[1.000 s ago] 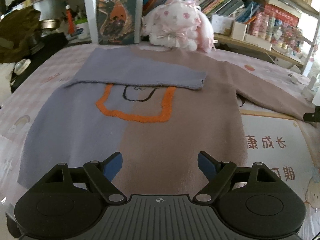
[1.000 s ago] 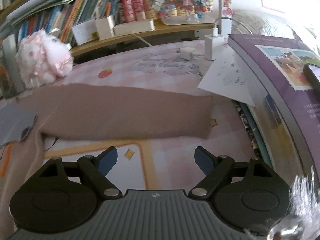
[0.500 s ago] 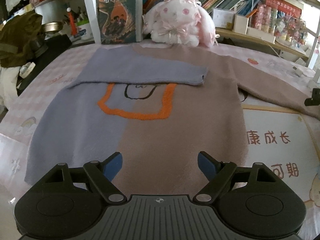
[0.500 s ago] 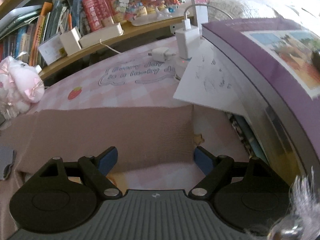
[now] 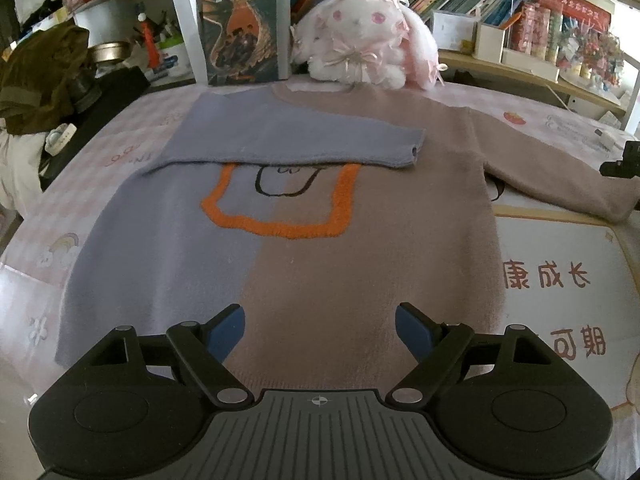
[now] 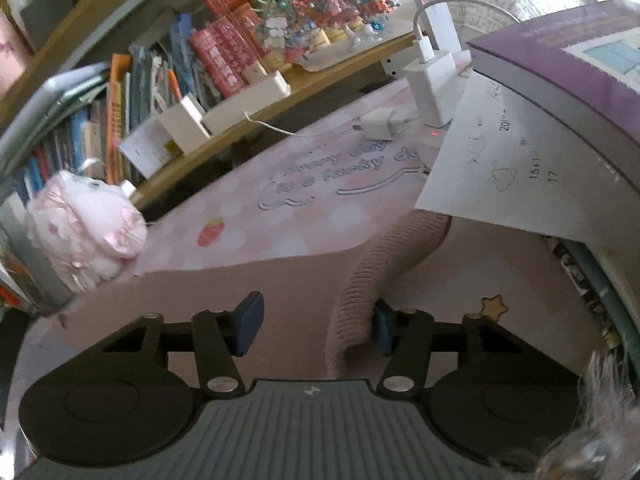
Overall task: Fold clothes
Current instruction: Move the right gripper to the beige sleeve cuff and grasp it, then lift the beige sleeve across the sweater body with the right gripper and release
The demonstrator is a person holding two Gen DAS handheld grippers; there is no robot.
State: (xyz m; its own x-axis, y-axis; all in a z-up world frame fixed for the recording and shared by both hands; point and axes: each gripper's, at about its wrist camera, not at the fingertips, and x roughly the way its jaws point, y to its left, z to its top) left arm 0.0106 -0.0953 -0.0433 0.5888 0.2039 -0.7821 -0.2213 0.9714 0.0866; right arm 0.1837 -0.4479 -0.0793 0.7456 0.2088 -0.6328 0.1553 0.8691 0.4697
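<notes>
Under the left claw (image 5: pixel 319 330), jaws wide w/ nothing between, the sweater (image 5: pixel 304 240) lies flat on the tabletop (image 5: pixel 560 264); blue sleeve (image 5: pixel 288 140) already folded across the chest, pink sleeve (image 5: pixel 560 184) stretched out to the right. Plenty of room over the body.

Right view: right claw (image 6: pixel 316 326) has just been closing, cuff (image 6: pixel 372 280) bunched between the pads, one pad touching; grip looks partial, so it could slip on lifting. Tight here: paper sheet (image 6: pixel 492 168) + purple book (image 6: pixel 568 80) overhang the cuff; a swing outward could drag them.

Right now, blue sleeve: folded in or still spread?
Folded in. The blue sleeve lies across the sweater chest, cuff past the middle; the pink sleeve is spread out sideways.
</notes>
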